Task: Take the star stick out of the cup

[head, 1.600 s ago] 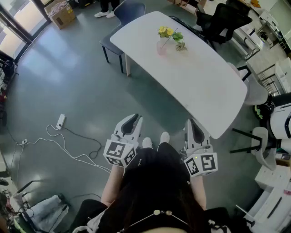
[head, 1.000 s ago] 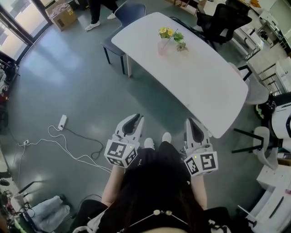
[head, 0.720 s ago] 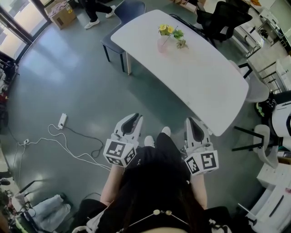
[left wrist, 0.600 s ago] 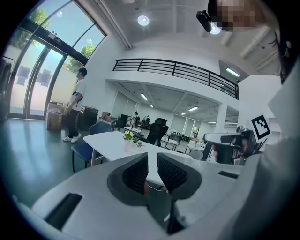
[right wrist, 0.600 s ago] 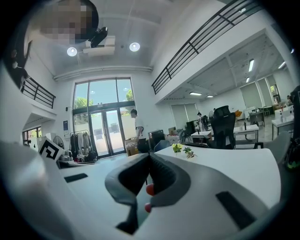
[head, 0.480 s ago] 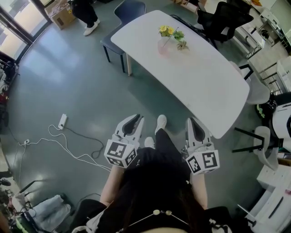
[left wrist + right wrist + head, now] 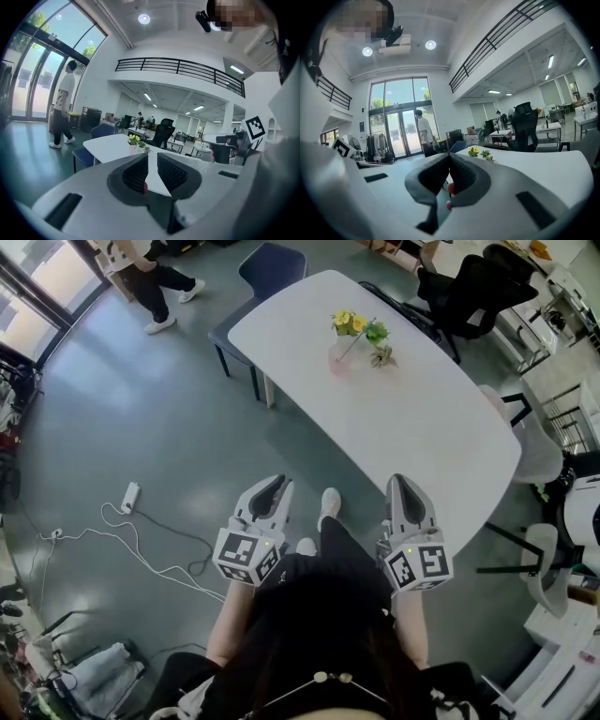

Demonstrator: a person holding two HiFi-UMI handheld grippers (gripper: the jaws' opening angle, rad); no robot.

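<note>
The left gripper (image 7: 274, 487) hung over the floor, its jaws a narrow gap apart and empty. The right gripper (image 7: 403, 484), jaws pressed together, hovered by the white table's (image 7: 441, 437) near end. The star stick (image 7: 354, 337) leaned in the pink cup (image 7: 338, 356) at the far end, well apart from both.

Smooth grey-green floor (image 7: 141, 409), with a white power strip (image 7: 129, 496) and a looping cable (image 7: 169, 559) at the left. Long white table (image 7: 422, 427) running from far to near on the right, a blue chair (image 7: 267, 263) at its far end, black office chairs (image 7: 478, 282) beyond. High white walls (image 7: 101, 84), a railed balcony (image 7: 178, 70) above, round ceiling lights (image 7: 144, 18), tall glass doors (image 7: 391, 117) bright with daylight at the far left, a person (image 7: 150, 268) walking near them.
</note>
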